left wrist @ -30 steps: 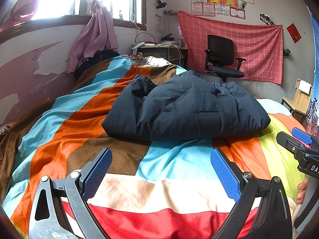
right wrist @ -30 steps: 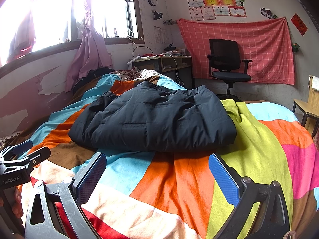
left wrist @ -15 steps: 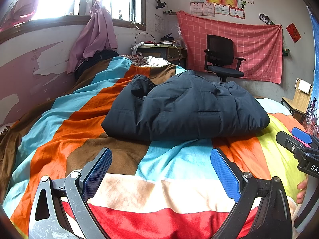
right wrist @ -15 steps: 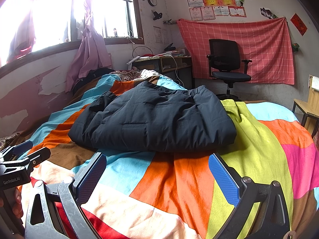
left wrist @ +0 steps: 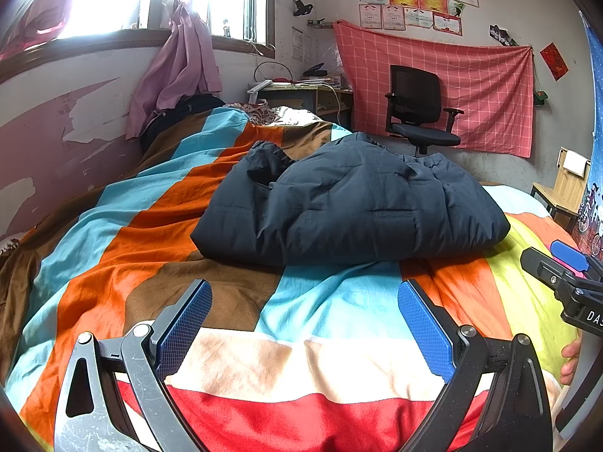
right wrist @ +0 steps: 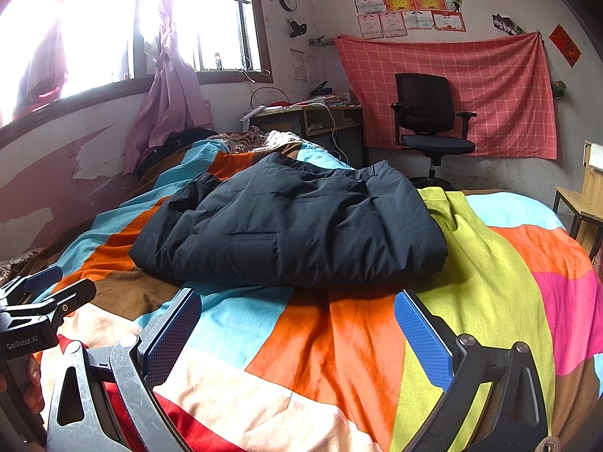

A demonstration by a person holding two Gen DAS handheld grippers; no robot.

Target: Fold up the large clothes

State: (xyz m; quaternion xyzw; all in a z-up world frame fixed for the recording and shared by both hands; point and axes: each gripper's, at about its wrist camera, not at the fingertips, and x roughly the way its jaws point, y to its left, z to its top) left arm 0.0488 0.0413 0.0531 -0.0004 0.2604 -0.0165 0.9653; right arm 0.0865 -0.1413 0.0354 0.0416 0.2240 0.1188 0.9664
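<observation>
Jacket: my dark padded jacket lies mid-bed on the striped bedspread, already doubled into a thick, roughly rectangular bundle.
Progress: I judge the folding nearly done; one sleeve end at the far left looks bunched, so maybe a tidy-up or one more fold remains.
Left tool: my left tool is spread wide, holding nothing, hovering over the bedspread short of the jacket's near edge.
Right tool: my right tool is equally wide and empty, also clear of the jacket.
Contact: neither tool touches the fabric right now.
</observation>
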